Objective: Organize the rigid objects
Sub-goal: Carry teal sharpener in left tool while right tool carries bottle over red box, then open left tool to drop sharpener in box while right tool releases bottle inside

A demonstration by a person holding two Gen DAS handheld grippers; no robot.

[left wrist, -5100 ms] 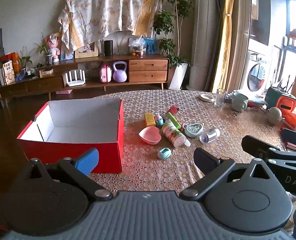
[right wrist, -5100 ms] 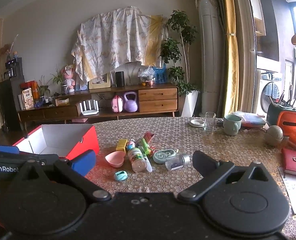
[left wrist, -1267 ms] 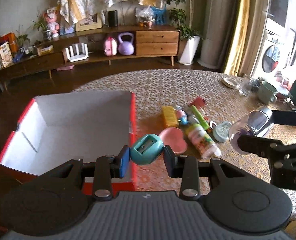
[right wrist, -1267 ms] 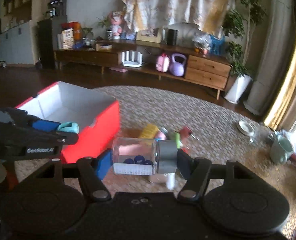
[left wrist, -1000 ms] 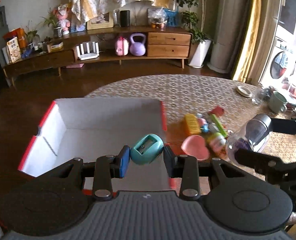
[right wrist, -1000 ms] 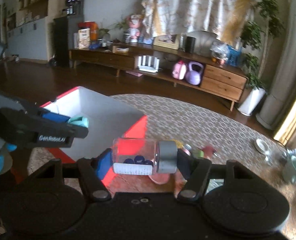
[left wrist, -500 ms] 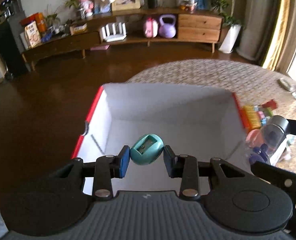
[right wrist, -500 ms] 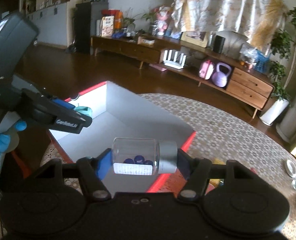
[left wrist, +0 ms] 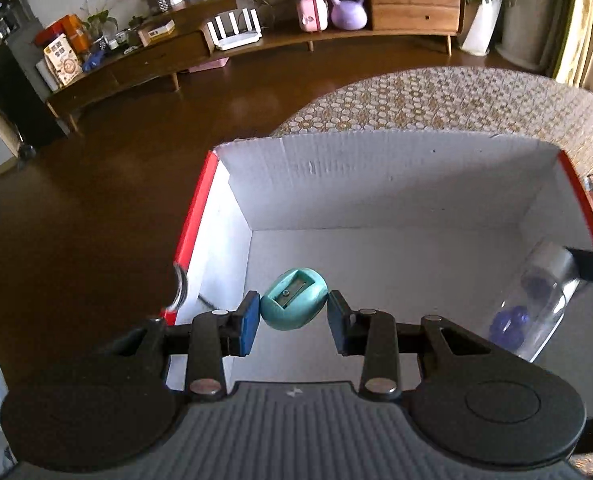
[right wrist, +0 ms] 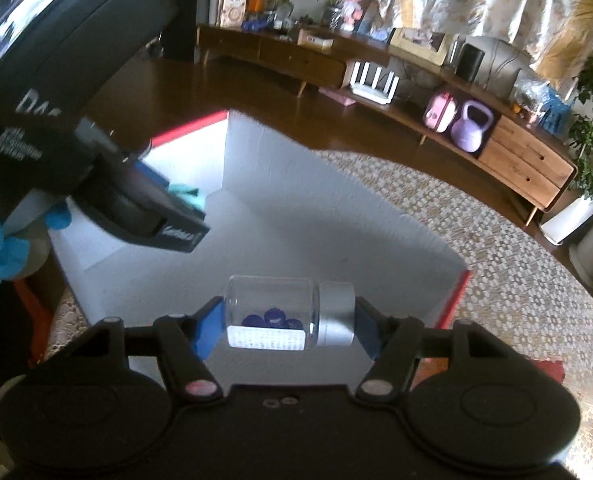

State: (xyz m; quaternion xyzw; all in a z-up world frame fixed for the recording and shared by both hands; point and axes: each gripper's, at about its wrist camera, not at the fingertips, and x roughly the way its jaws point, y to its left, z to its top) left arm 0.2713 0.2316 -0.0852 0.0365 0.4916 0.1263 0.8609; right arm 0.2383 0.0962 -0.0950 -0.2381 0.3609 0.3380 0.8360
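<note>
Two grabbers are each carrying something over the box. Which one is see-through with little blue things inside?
The jar with the silver cap, lying sideways in the right gripper. The left gripper carries a solid teal pencil sharpener instead.

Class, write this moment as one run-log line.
left gripper: shut on teal sharpener | right gripper: shut on clear bottle | both over open red box | nothing released

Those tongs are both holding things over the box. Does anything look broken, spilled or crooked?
Nothing stands out. The left tongs grip a teal sharpener, the right tongs a capped clear bottle lying sideways, both above the undamaged box.
</note>
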